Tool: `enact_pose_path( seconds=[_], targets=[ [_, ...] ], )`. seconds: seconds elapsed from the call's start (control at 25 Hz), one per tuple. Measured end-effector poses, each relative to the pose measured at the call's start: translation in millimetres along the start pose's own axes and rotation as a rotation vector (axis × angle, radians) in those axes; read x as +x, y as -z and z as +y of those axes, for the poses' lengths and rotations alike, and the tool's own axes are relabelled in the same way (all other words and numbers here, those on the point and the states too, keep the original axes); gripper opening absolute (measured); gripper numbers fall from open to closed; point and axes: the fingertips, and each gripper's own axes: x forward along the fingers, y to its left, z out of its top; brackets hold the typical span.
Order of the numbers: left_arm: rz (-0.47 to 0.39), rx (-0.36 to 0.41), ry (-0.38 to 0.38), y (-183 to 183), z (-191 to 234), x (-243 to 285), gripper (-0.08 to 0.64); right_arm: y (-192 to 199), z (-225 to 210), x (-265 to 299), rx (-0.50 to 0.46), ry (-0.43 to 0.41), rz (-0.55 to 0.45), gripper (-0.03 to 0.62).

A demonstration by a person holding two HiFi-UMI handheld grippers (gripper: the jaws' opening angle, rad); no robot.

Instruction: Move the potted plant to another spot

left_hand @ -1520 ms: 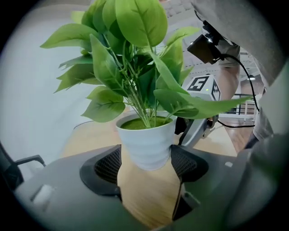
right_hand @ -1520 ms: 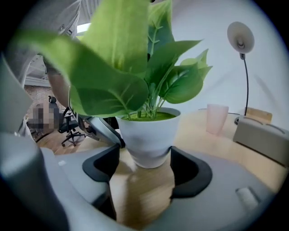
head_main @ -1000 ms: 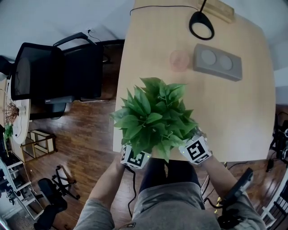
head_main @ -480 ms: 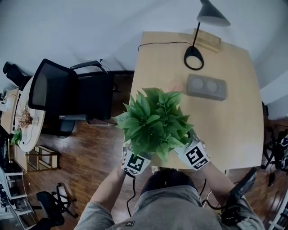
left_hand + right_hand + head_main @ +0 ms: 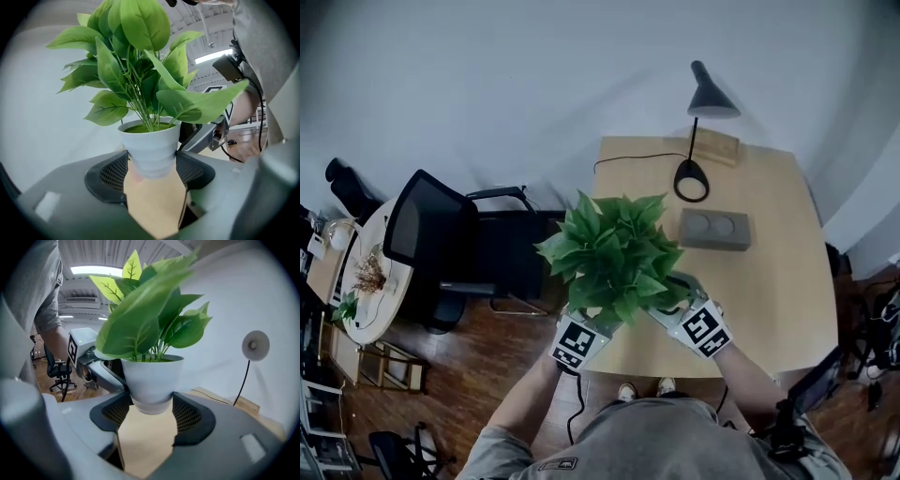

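The potted plant (image 5: pixel 614 258), green leaves in a white ribbed pot (image 5: pixel 152 150), hangs in the air above the near left part of the wooden table (image 5: pixel 769 281). Both grippers hold it from opposite sides. My left gripper (image 5: pixel 598 317) is shut on the pot's lower part, its dark pads against the pot's sides (image 5: pixel 152 171). Opposite it, my right gripper (image 5: pixel 670 305) is shut on the same tapered base (image 5: pixel 151 380), pads on both flanks (image 5: pixel 151 408). The leaves hide the jaws and the pot in the head view.
On the table stand a black desk lamp (image 5: pixel 698 141) with its cable, a wooden block (image 5: pixel 717 148) and a grey slab with two round dents (image 5: pixel 712 228). A black office chair (image 5: pixel 450 253) stands left of the table, and a small round table (image 5: pixel 356 281) lies further left.
Both grippers have risen together with the plant, lifting it well above the table's near edge. The head view now takes in more of the room and wall.
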Motion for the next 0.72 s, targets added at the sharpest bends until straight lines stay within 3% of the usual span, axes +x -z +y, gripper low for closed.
enact_pose_path(
  seconds=[0.32, 0.72],
  targets=[
    [-0.017, 0.024, 0.03, -8, 3, 3, 0.316, -7, -5, -3, 0.0, 0.051, 0.008, 0.282],
    [-0.033, 0.029, 0.154, 0, 0, 12, 0.314, 5, -6, -5, 0.057, 0.161, 0.056, 0.282]
  ],
)
